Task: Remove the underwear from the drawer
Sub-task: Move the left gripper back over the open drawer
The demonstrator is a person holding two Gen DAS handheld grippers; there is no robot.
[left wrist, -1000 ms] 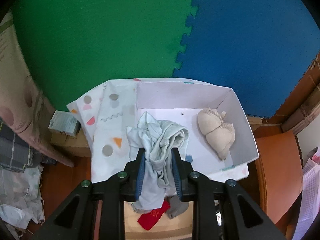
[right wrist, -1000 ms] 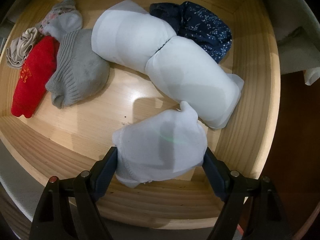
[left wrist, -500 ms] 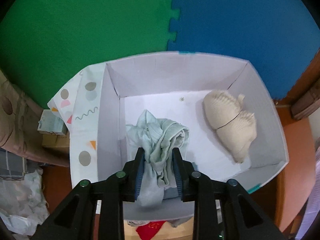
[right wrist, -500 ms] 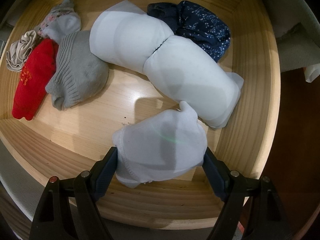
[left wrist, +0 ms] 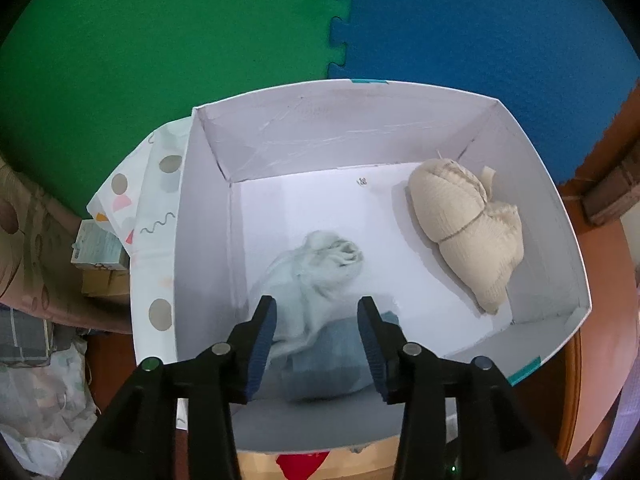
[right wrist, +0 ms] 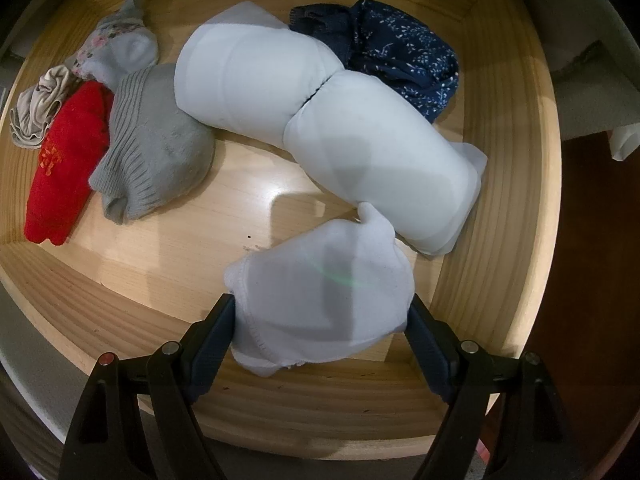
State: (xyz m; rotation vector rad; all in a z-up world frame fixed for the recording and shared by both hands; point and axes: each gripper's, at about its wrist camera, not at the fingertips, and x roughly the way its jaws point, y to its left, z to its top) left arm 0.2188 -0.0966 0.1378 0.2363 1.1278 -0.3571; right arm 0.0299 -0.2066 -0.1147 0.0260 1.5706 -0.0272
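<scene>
— Dropped lower over the white box (left wrist: 404,120) since a second ago, left claw (left wrist: 316,320); jaws just been opening, pale green underwear (left wrist: 316,268) no longer pinched, now lying loose on the box floor between the spread pads.

— Touching either pad?

— Hard to say on the left pad; apart from the right one. Resting partly on a blue folded piece (left wrist: 336,356) at the near wall of the box. Beige bra (left wrist: 468,232) toward the right wall of the box, well apart.

— And the right claw (right wrist: 320,320)?

— Unmoved. Standing wide, closed on a white garment (right wrist: 320,280), pads pressing both flanks, above the near right corner of the drawer (right wrist: 500,220).

— Rest of the drawer?

— Large white bra (right wrist: 320,120) mid-drawer, navy floral piece (right wrist: 400,52) behind it, grey sock (right wrist: 152,144), red sock (right wrist: 64,164) and two small pale bundles toward the left wall.

— Step in hand?

— Release into the box, probably finished for the left. Next: lift left claw clear of the box, carry the white garment out of the drawer, without snagging cloth on a pad.
</scene>
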